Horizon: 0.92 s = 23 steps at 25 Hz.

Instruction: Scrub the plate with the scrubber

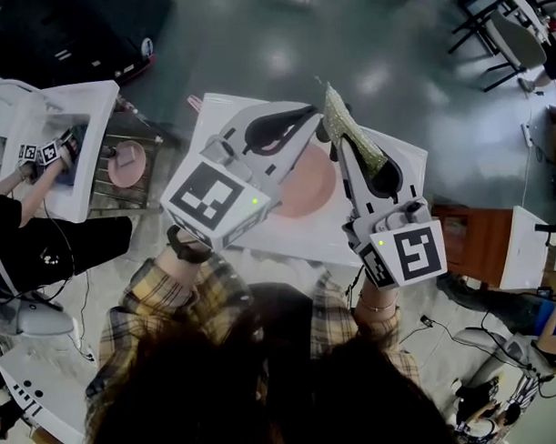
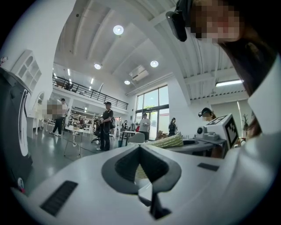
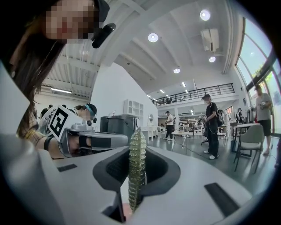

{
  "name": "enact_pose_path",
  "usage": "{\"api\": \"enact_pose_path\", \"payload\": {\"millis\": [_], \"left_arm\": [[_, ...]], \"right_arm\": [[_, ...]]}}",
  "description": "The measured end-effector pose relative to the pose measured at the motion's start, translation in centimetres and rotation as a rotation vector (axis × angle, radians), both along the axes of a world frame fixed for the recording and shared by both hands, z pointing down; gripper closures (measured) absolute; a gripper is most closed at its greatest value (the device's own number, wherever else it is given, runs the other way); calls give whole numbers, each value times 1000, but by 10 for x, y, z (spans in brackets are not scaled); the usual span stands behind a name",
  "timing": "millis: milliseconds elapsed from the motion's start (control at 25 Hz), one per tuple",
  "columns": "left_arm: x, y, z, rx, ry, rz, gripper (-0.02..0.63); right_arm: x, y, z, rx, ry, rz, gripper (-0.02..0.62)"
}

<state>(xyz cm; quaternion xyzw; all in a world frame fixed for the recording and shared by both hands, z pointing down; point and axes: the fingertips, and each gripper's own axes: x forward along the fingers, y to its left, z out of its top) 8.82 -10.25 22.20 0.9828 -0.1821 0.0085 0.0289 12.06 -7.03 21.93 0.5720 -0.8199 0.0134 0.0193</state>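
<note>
A pink plate (image 1: 307, 186) lies on the white table (image 1: 286, 240), partly hidden under both grippers. My right gripper (image 1: 343, 146) is held up above it, shut on a green-gold scrubber (image 1: 354, 133) that sticks out past its tips. In the right gripper view the scrubber (image 3: 137, 167) stands edge-on between the jaws of the right gripper (image 3: 136, 151). My left gripper (image 1: 311, 113) is raised beside it, shut with nothing in it. The left gripper view looks over the left gripper (image 2: 140, 147) to the scrubber (image 2: 167, 141) just beyond its tips. Both grippers point up, off the plate.
At the left, another white table carries a rack with a second pink plate (image 1: 127, 162), and another person works there with a gripper (image 1: 44, 154). A brown box (image 1: 473, 246) stands right of my table. Chairs (image 1: 512, 43) and several standing people (image 2: 105, 125) fill the hall.
</note>
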Motion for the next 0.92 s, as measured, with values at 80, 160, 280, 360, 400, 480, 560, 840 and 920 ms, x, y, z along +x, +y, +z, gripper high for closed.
{"api": "enact_pose_path", "payload": {"millis": [80,160,280,360,400,480,560,840,920], "left_arm": [[1,-1,-3,26,4,-5,594],[2,-2,-9,63,10,-3,594],[4,-1,-15,69,11,-6,594],[3,-1,-18,76,16,-5,594],[2,-2,-19,78,21,-4,594],[1,-1,-21,87,27,4,594],[2,0,-21,105,18,18,594],[22,6,-21,127,-18,48,594],[35,10,-26,167,-12,76,594]], "right_arm": [[1,0,0,-1,-2,0,526],[4,1,0,-3,-2,3,526],[8,1,0,-6,3,9,526],[12,1,4,-20,32,24,526],[14,1,5,-27,43,30,526],[14,2,5,-27,43,35,526],[13,2,3,-18,30,33,526],[34,8,-5,-15,44,57,526],[46,14,-14,1,48,80,526]]}}
